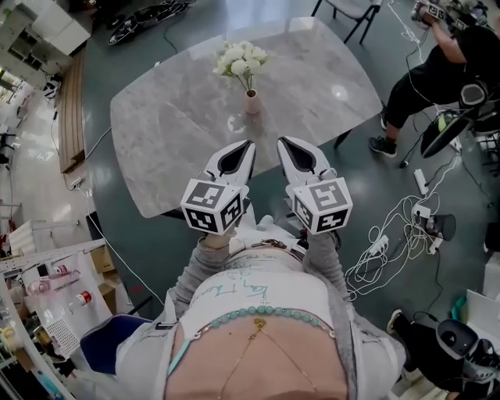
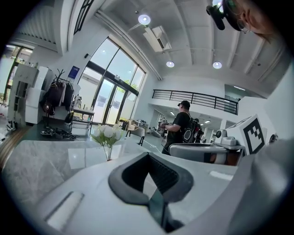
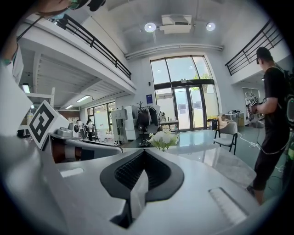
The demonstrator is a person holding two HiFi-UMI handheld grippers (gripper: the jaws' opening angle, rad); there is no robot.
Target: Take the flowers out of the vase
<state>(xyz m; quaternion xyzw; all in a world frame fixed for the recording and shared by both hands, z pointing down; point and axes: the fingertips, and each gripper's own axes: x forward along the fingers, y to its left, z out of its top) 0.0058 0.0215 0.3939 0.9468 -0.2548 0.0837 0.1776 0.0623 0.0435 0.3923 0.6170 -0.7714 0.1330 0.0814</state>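
White flowers (image 1: 242,61) stand upright in a small pink vase (image 1: 251,101) on the far half of a grey marble table (image 1: 172,133). My left gripper (image 1: 248,145) and right gripper (image 1: 282,142) hover side by side over the table's near edge, both pointing at the vase and well short of it. Both are shut with nothing between the jaws. In the left gripper view the flowers (image 2: 108,133) rise just left of the gripper (image 2: 148,155). In the right gripper view the flowers (image 3: 164,139) sit just above the gripper (image 3: 144,151), which hides the vase.
A person in black (image 1: 437,70) stands by the table's far right corner, beside a chair (image 1: 351,12). White cables and power strips (image 1: 391,234) lie on the floor at the right. Shelving and boxes (image 1: 47,297) line the left side.
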